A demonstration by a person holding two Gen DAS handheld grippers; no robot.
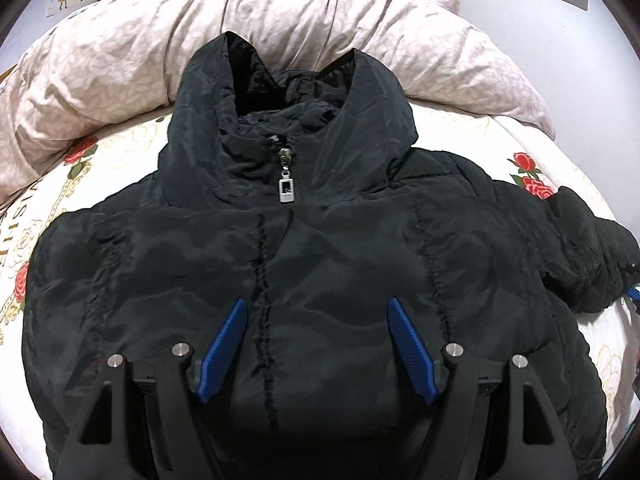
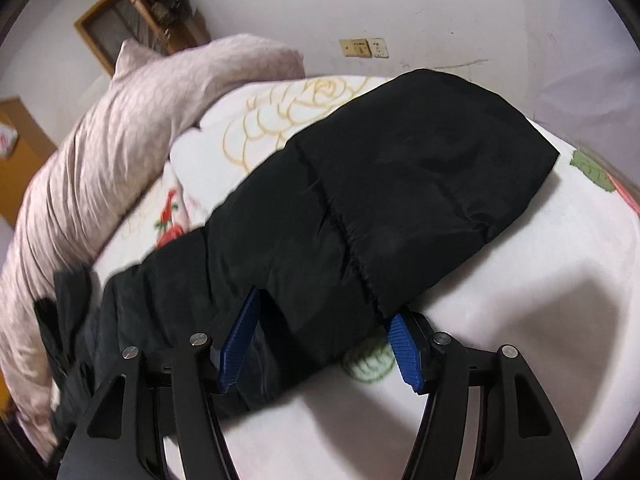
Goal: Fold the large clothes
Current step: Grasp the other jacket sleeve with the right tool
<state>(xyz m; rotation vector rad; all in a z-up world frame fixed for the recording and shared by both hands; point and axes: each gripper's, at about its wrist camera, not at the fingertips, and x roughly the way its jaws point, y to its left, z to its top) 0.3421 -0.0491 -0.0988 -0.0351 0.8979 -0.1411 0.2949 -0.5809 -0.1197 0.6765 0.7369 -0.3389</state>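
Left hand-held gripper [image 1: 316,306] hovering spread over jacket [image 1: 320,260] front; right hand-held gripper [image 2: 326,302] straddling sleeve [image 2: 360,200], apart, not pinching. Risking slippery sleeve sliding free, bunching beside jacket.

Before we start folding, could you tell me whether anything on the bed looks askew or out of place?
Nothing looks damaged. The black padded jacket lies front up and zipped on the rose-print sheet, but its collar stands up unflattened, and one sleeve angles out sideways, passing between the open right gripper's blue fingers.
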